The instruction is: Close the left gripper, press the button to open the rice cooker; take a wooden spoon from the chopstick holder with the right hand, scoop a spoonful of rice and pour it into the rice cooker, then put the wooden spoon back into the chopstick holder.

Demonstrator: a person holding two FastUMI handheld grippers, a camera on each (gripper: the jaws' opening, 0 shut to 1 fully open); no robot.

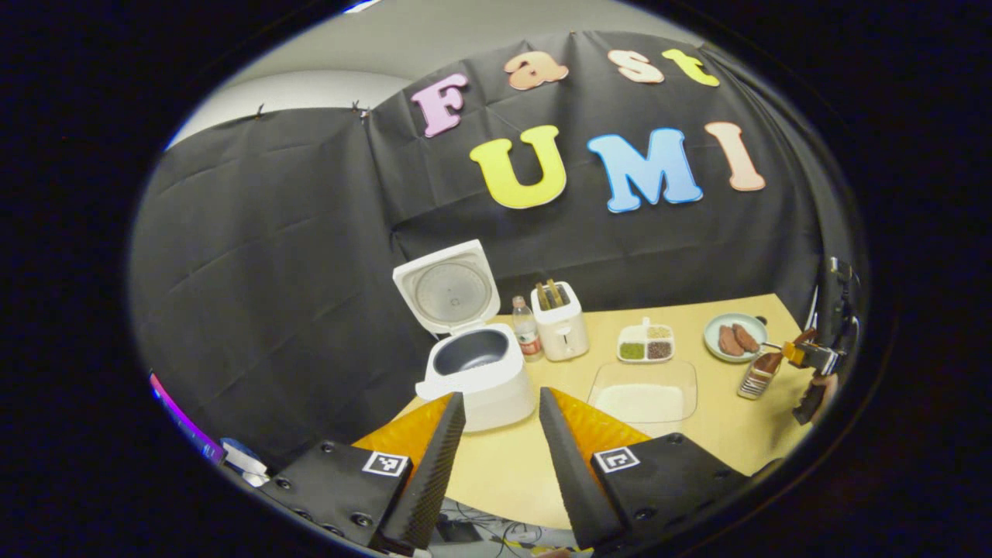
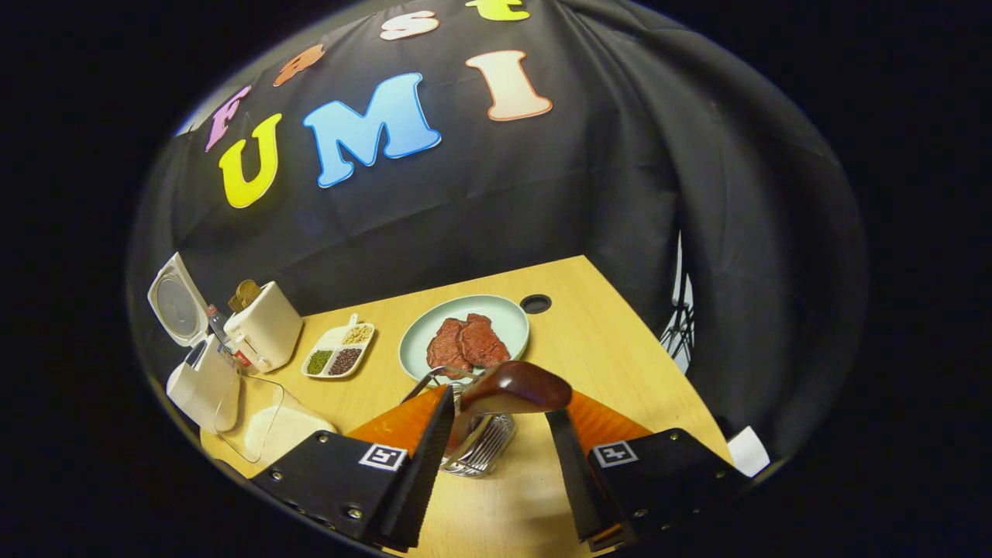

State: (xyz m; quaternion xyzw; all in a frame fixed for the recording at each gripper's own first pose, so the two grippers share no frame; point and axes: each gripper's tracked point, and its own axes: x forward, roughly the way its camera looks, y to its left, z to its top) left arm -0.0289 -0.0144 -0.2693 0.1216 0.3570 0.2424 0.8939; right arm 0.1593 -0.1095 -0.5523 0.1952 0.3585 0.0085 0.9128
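The white rice cooker (image 1: 482, 380) stands with its lid (image 1: 446, 288) raised and its dark inner pot showing. Well short of it, my left gripper (image 1: 500, 397) is open and holds nothing. To its right lies a clear glass dish of rice (image 1: 642, 397). In the right gripper view the dark wooden spoon (image 2: 508, 387) stands in the metal chopstick holder (image 2: 477, 448). My right gripper (image 2: 500, 404) is open with the spoon's head between its fingers. The left gripper view has that gripper (image 1: 802, 355) beside the holder (image 1: 756, 378) at the table's right edge.
A white toaster (image 1: 559, 322) and a bottle (image 1: 527, 329) stand behind the cooker. A divided dish of beans (image 1: 645, 343) and a plate with meat (image 2: 465, 335) lie toward the back. The table's right edge (image 2: 659, 364) runs close to the holder.
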